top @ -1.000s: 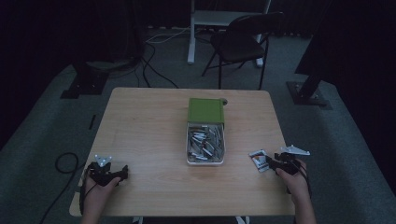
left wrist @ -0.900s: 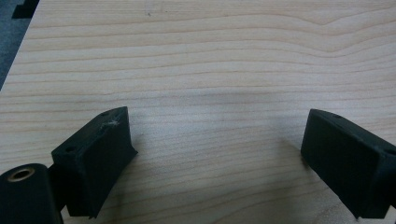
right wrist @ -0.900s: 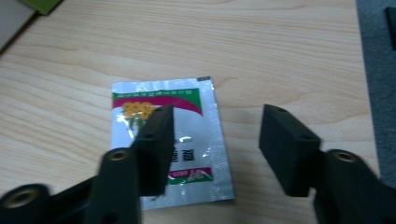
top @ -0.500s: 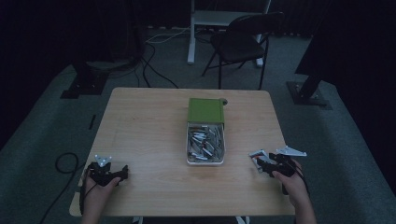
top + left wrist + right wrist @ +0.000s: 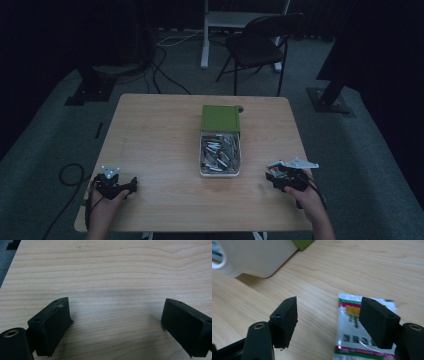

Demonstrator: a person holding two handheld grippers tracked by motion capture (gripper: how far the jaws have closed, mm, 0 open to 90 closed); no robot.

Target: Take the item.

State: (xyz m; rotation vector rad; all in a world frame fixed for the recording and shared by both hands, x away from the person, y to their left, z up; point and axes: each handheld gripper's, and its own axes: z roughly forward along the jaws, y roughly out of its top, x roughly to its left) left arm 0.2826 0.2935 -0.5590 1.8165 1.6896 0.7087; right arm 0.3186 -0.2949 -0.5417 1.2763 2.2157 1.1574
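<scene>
Sachet (image 5: 359, 335) | flat on table (image 5: 160, 135), 4 o'clock off bin (image 5: 220, 172), under right gripper (image 5: 328, 322) | right jaws just opened, apart, nothing pinched – sachet released, drop looks done | left gripper (image 5: 115, 322) jaws apart, empty, parked at 8 o'clock

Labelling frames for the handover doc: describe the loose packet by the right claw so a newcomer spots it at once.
Start at the white tray with the green lid at the middle of the wooden table. Go toward the table's near right corner, to the right claw. The packet lies flat on the wood under its open jaws: a glossy white sachet with yellow picture, red and green bands, alone outside the tray.
</scene>
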